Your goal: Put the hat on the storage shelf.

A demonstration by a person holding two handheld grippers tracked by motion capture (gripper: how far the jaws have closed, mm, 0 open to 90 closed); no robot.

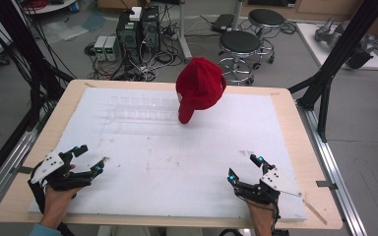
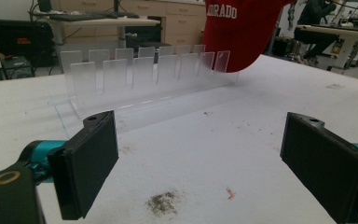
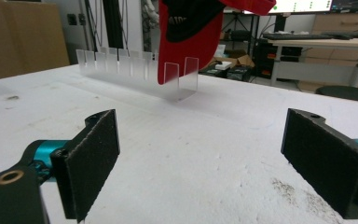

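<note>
Red cap (image 2: 242, 28) cut off by top edge; lettering partly cropped.

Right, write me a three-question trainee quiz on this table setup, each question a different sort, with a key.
1. True or false: the red cap lies flat in the middle of the white mat.
2. Multiple choice: the left tongs and right tongs are A) both shut on the cap, B) both open and empty, C) one open, one shut.
3. Fill in: the cap sits at one end of a clear plastic ____ with upright dividers.

Key
1. False: it is propped on the rack's end at the far side of the mat.
2. B.
3. Rack.
</note>
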